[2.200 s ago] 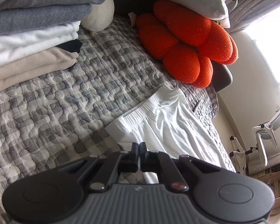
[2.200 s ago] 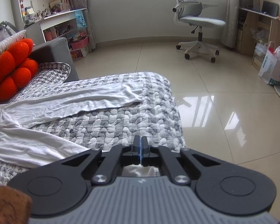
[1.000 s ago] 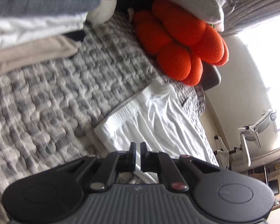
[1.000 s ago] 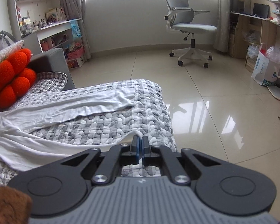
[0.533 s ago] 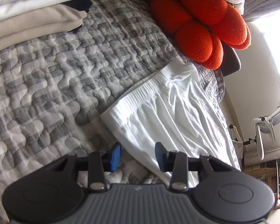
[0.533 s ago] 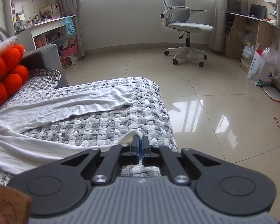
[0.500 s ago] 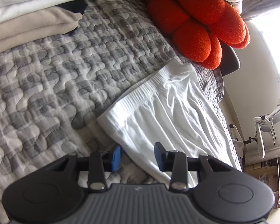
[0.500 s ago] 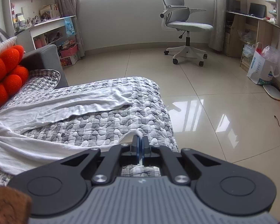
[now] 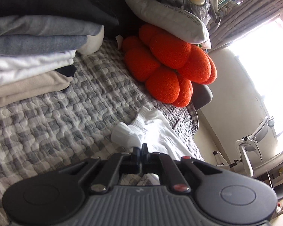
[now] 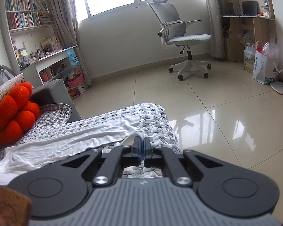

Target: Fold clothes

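White trousers [image 9: 160, 131] lie on a grey checked quilt [image 9: 56, 122]. My left gripper [image 9: 140, 147] is shut on the near corner of the ribbed waistband [image 9: 128, 133], which is bunched and lifted off the quilt. In the right wrist view the two legs [image 10: 75, 141] stretch across the bed toward its floor-side edge. My right gripper [image 10: 141, 141] is shut on the hem of the near leg [image 10: 139, 135] and holds it a little above the quilt, beside the far leg's end.
A stack of folded clothes [image 9: 28, 56] sits at the left of the bed. An orange cushion [image 9: 169, 67] and a grey pillow [image 9: 166, 17] lie at its head. Beyond the bed edge are a tiled floor [image 10: 217, 122], an office chair [image 10: 183, 37] and a paper bag [image 10: 266, 66].
The left gripper stood open over the waistband half a second ago; it has since shut on it and pulled it up into a bunch. The right gripper rose slightly with the hem.
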